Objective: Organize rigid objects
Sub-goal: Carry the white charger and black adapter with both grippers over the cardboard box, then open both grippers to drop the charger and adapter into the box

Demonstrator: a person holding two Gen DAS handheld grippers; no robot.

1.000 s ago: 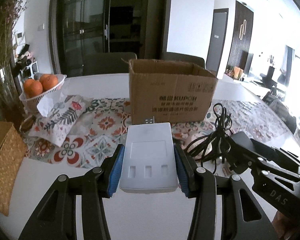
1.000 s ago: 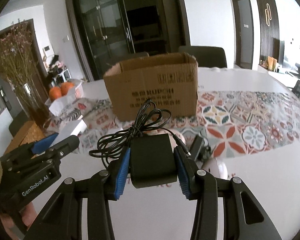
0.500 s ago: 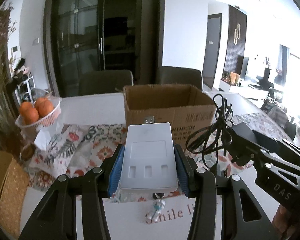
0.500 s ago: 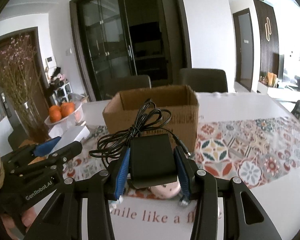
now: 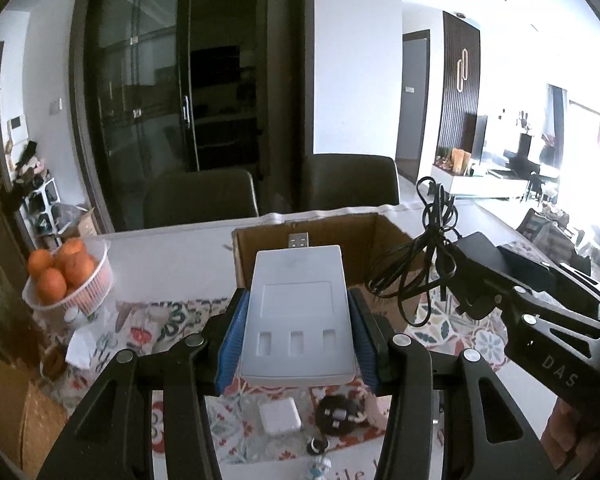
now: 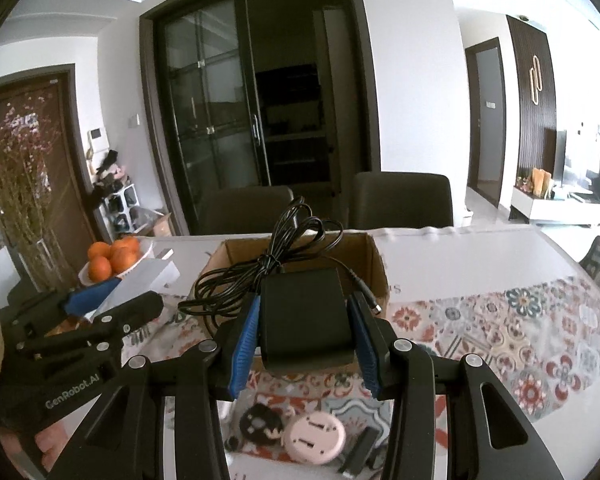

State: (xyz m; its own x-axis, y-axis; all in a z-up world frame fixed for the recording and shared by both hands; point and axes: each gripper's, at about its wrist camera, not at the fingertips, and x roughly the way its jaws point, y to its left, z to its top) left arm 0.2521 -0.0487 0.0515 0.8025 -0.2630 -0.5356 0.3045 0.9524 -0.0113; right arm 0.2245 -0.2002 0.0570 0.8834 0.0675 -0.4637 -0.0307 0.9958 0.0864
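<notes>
Jaws clamp my left gripper [image 5: 298, 332] on a white plastic charger [image 5: 298, 316], my right gripper [image 6: 306, 336] on a black power brick [image 6: 305, 316]; I fear its dangling cord [image 6: 268, 268] snags the brown cardboard box [image 6: 374, 264] rim.

Both loads rose (2 at once): white charger [image 5: 298, 320] and black adapter [image 6: 306, 316] now above the box [image 6: 374, 264].

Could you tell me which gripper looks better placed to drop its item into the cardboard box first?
Probably left: the left gripper holds the white charger with its USB end already over the cardboard box opening.
</notes>
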